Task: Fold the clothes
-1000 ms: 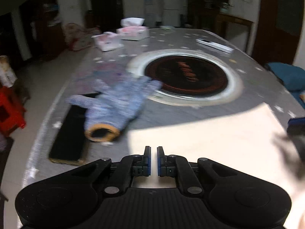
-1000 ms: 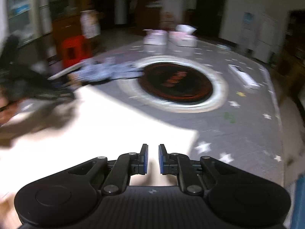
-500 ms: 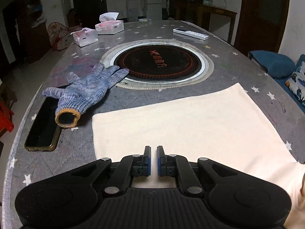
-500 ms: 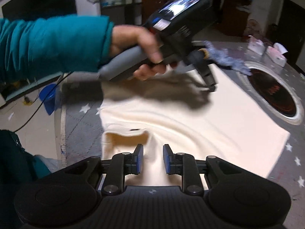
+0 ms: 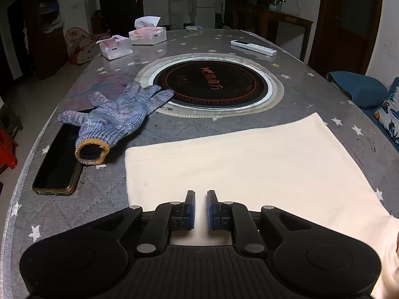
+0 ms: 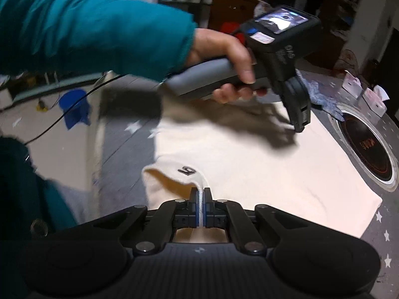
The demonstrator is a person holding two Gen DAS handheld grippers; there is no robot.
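**On the star-patterned table: cream garment, two grippers, loose items**

Across the near half of the grey table (image 5: 311,92) lies a cream garment (image 5: 249,164), spread mostly flat, its far edge running just short of the round black cooktop (image 5: 212,84) set into the tabletop.

Left gripper (image 5: 200,208): hovers low over the garment's near-left part. Jaws stand a narrow way apart with cloth visible through the gap, nothing between them. Seen from the right wrist view, the left gripper (image 6: 300,124) is held in a bare hand (image 6: 224,57) with a teal sleeve (image 6: 87,30), tips pointing down at the cloth; whether they touch it cannot be told because of blur.

Right gripper (image 6: 200,199): jaws pressed together on a raised fold of the garment (image 6: 249,174) at the neckline, beside a small dark label (image 6: 188,172). The cloth around the pinch is lifted into a ridge.

Other items, left wrist view:
- Blue knitted glove (image 5: 119,117) with an orange cuff, left of the garment, fingertips reaching the cooktop's rim, cuff resting on a phone.
- Phone (image 5: 57,164), dark screen up, near the table's left edge.
- Two tissue boxes (image 5: 132,41) at the far left end of the table, side by side.
- White remote (image 5: 253,47) at the far right, well apart from the garment.
- Blue cushion (image 5: 356,88) beyond the table's right edge.
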